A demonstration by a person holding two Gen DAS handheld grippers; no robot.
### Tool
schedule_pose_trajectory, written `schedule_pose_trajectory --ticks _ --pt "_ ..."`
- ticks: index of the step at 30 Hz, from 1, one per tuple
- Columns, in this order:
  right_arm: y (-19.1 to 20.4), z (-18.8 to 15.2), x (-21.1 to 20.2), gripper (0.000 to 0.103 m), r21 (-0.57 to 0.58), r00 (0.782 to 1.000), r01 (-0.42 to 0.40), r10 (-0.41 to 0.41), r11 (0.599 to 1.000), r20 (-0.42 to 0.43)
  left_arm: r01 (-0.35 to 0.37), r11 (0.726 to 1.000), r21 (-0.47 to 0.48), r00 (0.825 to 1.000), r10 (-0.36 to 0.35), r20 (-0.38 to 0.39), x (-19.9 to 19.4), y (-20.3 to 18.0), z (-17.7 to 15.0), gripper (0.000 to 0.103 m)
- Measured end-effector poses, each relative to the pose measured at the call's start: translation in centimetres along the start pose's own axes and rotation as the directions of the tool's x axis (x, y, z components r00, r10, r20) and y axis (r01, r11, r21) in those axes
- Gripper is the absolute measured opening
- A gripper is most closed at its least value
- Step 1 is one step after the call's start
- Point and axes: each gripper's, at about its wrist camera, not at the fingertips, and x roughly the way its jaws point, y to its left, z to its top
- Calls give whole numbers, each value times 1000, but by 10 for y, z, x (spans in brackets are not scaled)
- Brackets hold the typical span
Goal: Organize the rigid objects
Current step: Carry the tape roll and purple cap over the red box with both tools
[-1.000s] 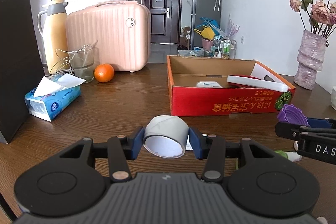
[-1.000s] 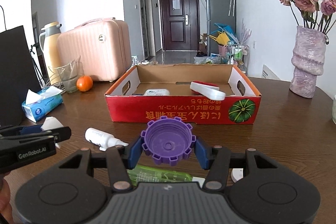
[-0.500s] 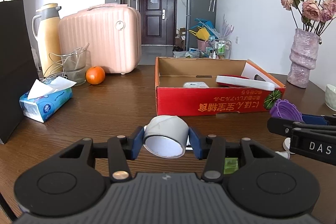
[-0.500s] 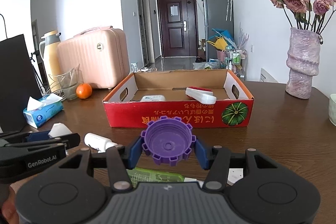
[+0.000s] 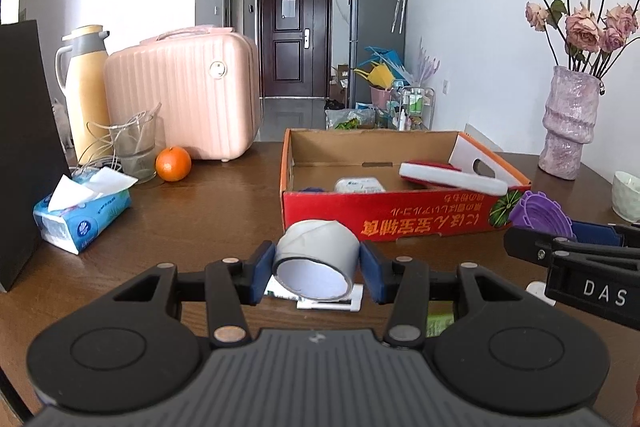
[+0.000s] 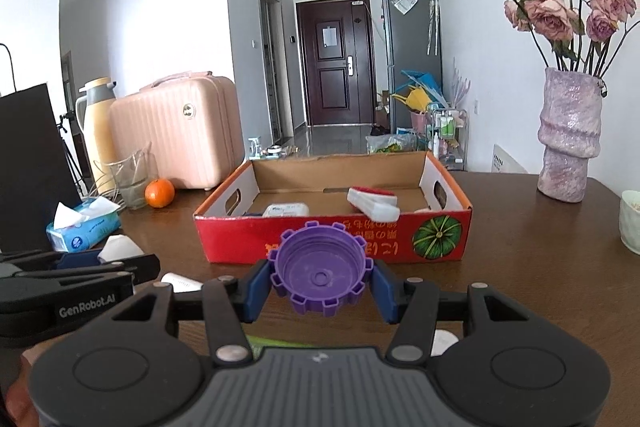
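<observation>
Item 1: roll of grey tape (image 5: 317, 263), centre of the left wrist frame, lying between the blue pads (image 5: 262, 273) of the left gripper (image 5: 318, 273); both pads press its sides, the open core facing the camera. It hangs above the brown table (image 5: 192, 211), in front of the red cardboard box (image 5: 400, 215).

Item 2: purple toothed cap (image 6: 322, 269), lower centre of the right wrist frame, clamped between the pads of the right gripper (image 6: 322, 281), hollow side toward the camera, in front of the box's red wall.

Box contents: a white and red flat item (image 6: 372, 203) and a small white packet (image 6: 286, 209).

Writing: "DAS" in white on the right gripper's side at the left view's right edge; "GenRobot.AI" on the left gripper at the right view's left edge; yellow upside-down characters on the box front, not legible to me.
</observation>
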Motion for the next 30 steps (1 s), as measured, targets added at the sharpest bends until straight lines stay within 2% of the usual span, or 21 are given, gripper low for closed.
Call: schedule_pose_trajectory --ticks 10,30 --pt "-11 17 4 53 -12 999 19 -19 1000 38 2 1000 12 999 -2 38 7 -18 19 48" --pt "-23 51 42 53 -35 997 31 -28 999 78 15 999 -35 998 -13 58 50 -28 54 48"
